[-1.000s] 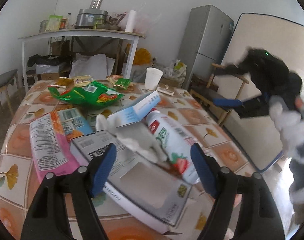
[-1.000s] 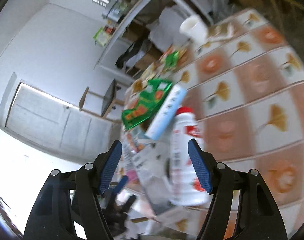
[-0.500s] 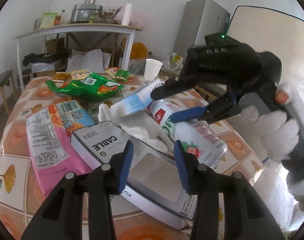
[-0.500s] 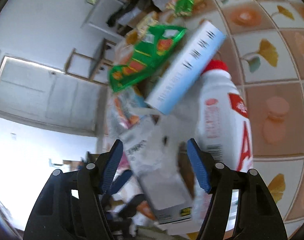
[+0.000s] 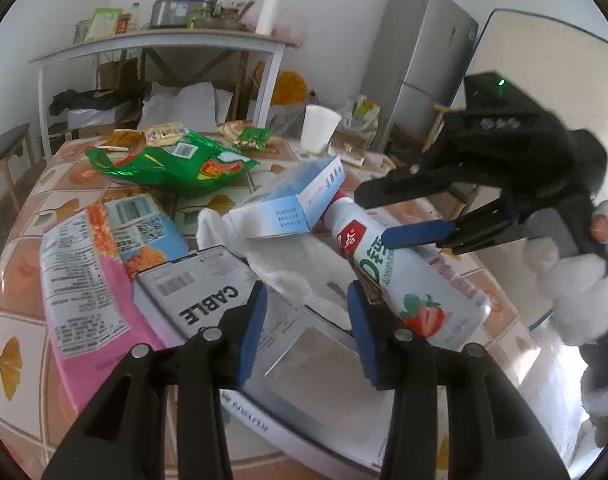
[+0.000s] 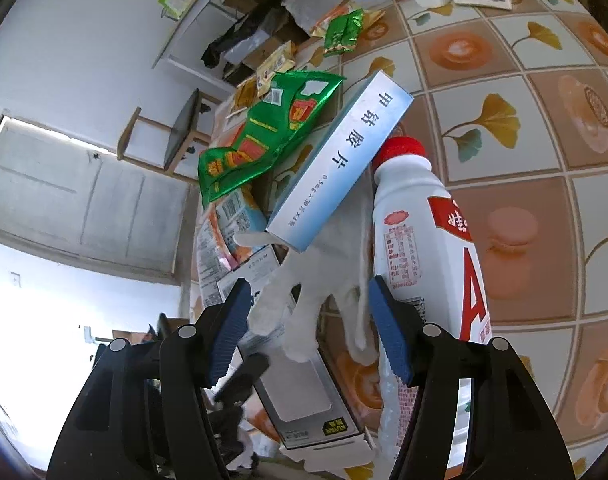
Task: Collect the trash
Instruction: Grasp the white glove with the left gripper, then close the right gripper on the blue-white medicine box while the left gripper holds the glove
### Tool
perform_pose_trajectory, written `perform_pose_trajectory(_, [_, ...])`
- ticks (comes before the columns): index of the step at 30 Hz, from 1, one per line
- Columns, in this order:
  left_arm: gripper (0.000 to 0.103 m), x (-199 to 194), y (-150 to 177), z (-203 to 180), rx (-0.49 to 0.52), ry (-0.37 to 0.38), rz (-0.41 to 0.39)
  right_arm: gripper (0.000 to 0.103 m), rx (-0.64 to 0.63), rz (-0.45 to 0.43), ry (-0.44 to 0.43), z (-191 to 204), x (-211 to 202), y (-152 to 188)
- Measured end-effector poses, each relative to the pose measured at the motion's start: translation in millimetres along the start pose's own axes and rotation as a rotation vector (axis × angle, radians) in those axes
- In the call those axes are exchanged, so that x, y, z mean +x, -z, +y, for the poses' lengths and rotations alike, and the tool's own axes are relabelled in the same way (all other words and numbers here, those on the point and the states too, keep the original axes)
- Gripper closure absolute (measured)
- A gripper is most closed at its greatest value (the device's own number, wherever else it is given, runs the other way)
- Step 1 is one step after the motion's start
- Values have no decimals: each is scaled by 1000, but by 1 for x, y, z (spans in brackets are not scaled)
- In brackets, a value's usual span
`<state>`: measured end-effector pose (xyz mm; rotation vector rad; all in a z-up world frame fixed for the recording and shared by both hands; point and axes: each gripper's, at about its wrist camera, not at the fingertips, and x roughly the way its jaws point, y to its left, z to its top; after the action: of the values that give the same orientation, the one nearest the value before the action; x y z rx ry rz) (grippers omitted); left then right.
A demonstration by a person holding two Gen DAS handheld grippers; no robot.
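A heap of trash lies on the tiled tabletop (image 5: 19, 240): a white yoghurt bottle (image 5: 400, 272) with a red cap lies on its side, a pale blue box (image 5: 291, 204) leans across its neck, and a crumpled white glove (image 6: 316, 292) is spread under both, on top of a white cable box (image 5: 207, 292). Beside them lie a pink packet (image 5: 75, 292) and a green snack bag (image 5: 171, 164); a white paper cup (image 5: 318, 132) stands well behind. The left gripper (image 5: 306, 320) hangs over the cable box and the glove, jaws partly apart after just closing in, clamped on nothing. The right gripper (image 6: 308, 320), held by a white-gloved hand (image 5: 572, 280), straddles the glove with jaws apart, one pad just beside the bottle
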<state>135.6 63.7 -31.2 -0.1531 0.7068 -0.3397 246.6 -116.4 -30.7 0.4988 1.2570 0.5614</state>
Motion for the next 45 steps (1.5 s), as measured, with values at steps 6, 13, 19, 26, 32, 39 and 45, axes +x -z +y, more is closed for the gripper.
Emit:
perform_pose_trajectory(6, [72,16,-5,4,-31,-49,37,44,36,-6,-46,-7,-2,-2])
perform_pose_trajectory(13, [95,17,-3,16,-83,-63,30,42,115,-29,-132,-16,-4,-13])
perform_pose_trajectory(19, [97,10,-2,20,-103,-41,-9,43,149,-47,-123,-10,7,-32])
perform_pose_trajectory(26, [97,7,1,23,-114,-21,-32,44,159,-31,-42,-1,27,-46])
perform_pose_trajectory(32, [97,7,2,25,-129,-13,-31,44,148,-25,27,5,33,-50])
perform_pose_trajectory(39, [97,7,2,27,-135,-9,-30,43,133,-16,98,11,40,-51])
perform_pose_trajectory(45, [97,8,1,26,-137,-2,-33,43,112,-42,134,18,44,-54])
